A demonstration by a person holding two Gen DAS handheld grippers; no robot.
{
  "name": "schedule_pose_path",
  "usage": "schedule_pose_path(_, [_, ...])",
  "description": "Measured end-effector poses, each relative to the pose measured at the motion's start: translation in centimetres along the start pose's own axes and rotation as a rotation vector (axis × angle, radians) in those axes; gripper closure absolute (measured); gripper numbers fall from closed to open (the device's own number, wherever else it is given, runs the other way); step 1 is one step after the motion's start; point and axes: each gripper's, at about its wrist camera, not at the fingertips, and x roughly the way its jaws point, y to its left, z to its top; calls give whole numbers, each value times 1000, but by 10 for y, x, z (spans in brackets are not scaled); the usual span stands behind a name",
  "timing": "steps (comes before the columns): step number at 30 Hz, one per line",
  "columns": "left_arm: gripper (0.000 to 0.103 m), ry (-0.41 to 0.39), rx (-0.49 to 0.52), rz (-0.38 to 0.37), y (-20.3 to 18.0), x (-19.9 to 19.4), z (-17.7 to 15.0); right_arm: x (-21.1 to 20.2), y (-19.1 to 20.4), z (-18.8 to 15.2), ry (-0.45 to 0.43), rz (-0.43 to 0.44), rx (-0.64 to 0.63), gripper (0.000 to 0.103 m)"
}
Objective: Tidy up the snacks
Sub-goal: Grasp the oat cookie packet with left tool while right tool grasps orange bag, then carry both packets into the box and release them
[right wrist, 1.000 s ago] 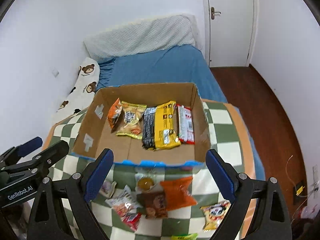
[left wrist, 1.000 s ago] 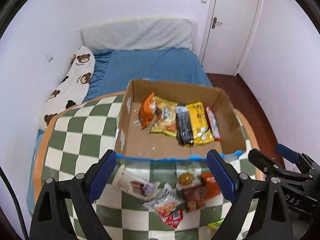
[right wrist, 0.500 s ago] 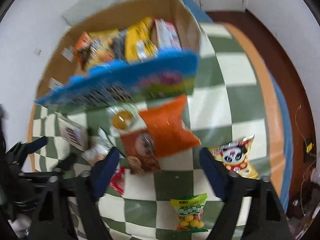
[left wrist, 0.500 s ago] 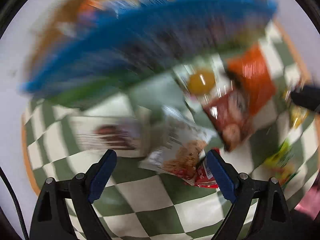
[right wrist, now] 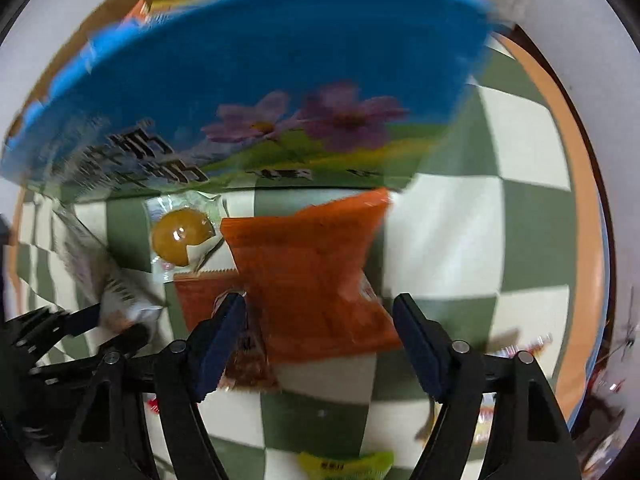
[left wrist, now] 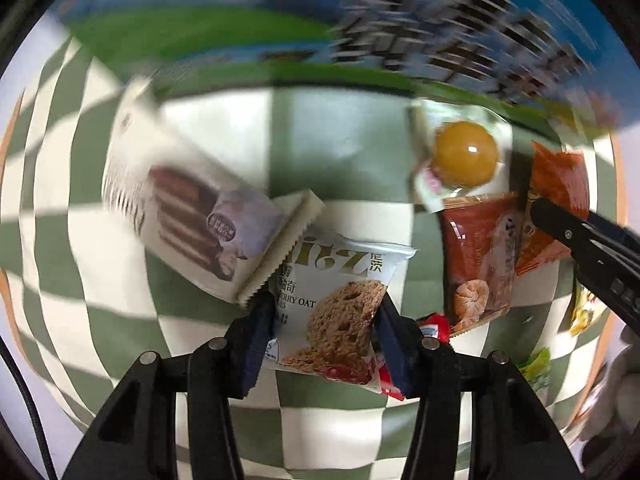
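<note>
Both grippers lowered, white oat-cookie packet (left wrist: pixel 332 308) between closing jaws, apparently pinched

Black left tool (left wrist: pixel 322 332), blue ridged pads (left wrist: pixel 256 344), silver screws.

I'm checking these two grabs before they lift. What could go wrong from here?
1. The white oat-cookie packet lies under a cream chocolate-wafer packet; the closing left gripper may drag that along.
2. The right gripper jaws, closing, straddle the orange snack bag overlapping a brown packet; both could lift.
</note>
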Motion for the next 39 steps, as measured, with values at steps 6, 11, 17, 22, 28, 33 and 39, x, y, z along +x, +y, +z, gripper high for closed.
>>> schedule_pose_path(6, [55,30,-107,-43,32,6,-30,3,-6,-10,82,62,41,53])
schedule_pose_path(11, [55,63,-89,-58,41,13,-65,-3,-12,-49,220,137,58,54])
schedule_pose_path(17, [47,121,-46,-77,44,39,-82,9,-3,-85,312,129,40,51])
schedule_pose_path(22, [46,135,-49,-85,49,47,-80,21,-3,-84,309,122,77,38])
schedule_pose_path(28, [46,123,-61,-73,48,53,-57,26,-9,-89,321,115,101,36])
schedule_pose_path(33, [51,71,-92,-13,38,25,-59,25,3,-99,286,87,100,37])
schedule_pose_path(39, [59,50,-114,-46,39,5,-72,16,21,-122,208,15,57,51])
